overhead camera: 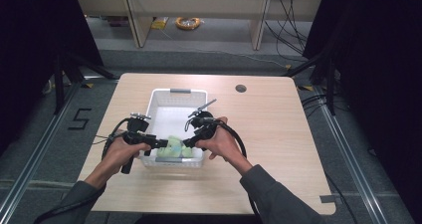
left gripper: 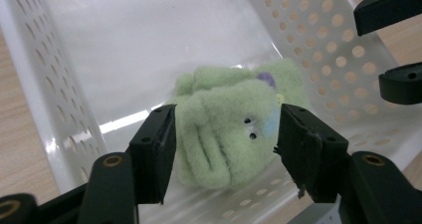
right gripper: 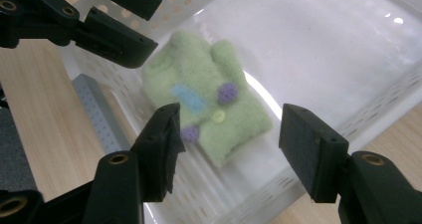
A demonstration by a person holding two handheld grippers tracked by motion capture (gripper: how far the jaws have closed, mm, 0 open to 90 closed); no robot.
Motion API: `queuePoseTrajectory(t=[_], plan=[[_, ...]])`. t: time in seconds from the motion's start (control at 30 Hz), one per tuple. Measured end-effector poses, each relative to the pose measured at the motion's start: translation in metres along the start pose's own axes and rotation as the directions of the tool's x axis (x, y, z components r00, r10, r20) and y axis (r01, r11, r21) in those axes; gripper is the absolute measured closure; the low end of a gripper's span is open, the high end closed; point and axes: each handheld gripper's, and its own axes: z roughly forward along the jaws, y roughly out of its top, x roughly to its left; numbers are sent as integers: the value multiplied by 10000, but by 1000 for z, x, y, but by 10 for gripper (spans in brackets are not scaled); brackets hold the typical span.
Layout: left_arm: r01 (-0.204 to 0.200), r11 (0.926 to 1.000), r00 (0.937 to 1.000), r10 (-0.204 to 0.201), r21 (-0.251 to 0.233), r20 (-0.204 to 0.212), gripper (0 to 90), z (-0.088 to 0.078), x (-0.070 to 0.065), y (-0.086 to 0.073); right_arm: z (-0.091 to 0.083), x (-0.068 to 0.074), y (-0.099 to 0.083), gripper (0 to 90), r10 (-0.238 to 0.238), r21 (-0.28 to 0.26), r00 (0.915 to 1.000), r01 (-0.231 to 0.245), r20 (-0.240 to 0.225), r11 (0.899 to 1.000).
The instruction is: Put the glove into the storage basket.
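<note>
A fuzzy light-green mitten (overhead camera: 174,148) with purple dots, a blue patch and a yellow button lies in the near end of a white perforated basket (overhead camera: 179,90). In the left gripper view the mitten (left gripper: 224,119) sits crumpled between the jaws of my left gripper (left gripper: 226,134). Those jaws stand apart at its sides and do not squeeze it. My right gripper (right gripper: 229,134) hovers open above the mitten (right gripper: 204,104), clear of it. In the high view my left gripper (overhead camera: 161,144) and right gripper (overhead camera: 188,143) face each other over the basket's near end.
The basket stands mid-table on a light wooden table (overhead camera: 278,134) with a round cable hole (overhead camera: 241,88) at the back right. The basket's far half holds nothing. A yellow cable coil (overhead camera: 188,23) lies on the floor beyond.
</note>
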Motion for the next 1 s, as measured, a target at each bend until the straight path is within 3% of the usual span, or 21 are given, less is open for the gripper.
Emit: queuePoseTrajectory(t=[0.13,0.23,0.27,0.3,0.33,0.43,0.47,0.53,0.57,0.6,0.67,0.8,1.0], plan=[[113,9999,9999,-113,-33,11,369,-5,-5,-1,-7,0,-5,412,105,-257,9996,-111,-249,9996],[206,9996,9998,-206,-217,-2,357,-6,-9,-2,-12,-2,-8,394,-165,-507,9997,157,-165,9986],[218,9994,9997,-216,-285,84,347,-7,-10,-3,-14,-4,-9,386,-498,-723,9986,483,-188,9962],[217,9992,9997,-213,-334,113,343,-7,-10,-3,-17,-3,-10,380,-327,-703,9993,315,-155,9970],[218,9991,9996,-212,-363,163,337,-8,-11,-4,-17,-5,-11,374,-503,-780,9984,482,-247,9958],[414,9973,9979,-383,-608,521,327,-9,-16,-6,-23,-5,-16,365,-64,-895,10000,59,-59,9960],[334,9978,9975,-297,-573,640,323,-10,-18,-7,-24,-7,-17,359,-409,-1023,9990,386,-199,9940],[402,9968,9969,-352,-697,708,307,-10,-23,-8,-29,-7,-21,357,34,-907,9999,-46,-138,9959],[357,9969,9968,-305,-697,741,300,-11,-25,-9,-30,-9,-23,355,-180,-1065,9997,163,-146,9942],[298,9971,9966,-242,-705,787,292,-11,-28,-9,-34,-8,-25,354,54,-902,9997,-75,-232,9959],[317,9967,9965,-257,-753,798,280,-11,-32,-10,-36,-11,-28,348,-99,-1280,9995,62,-285,9918],[292,9966,9956,-221,-770,906,233,-12,-37,-12,-47,-15,-34,343,-84,-1462,9993,28,-374,9892],[343,9957,9938,-249,-859,1086,164,-13,-48,-15,-60,-18,-45,319,-171,-1883,9998,143,-128,9820]])
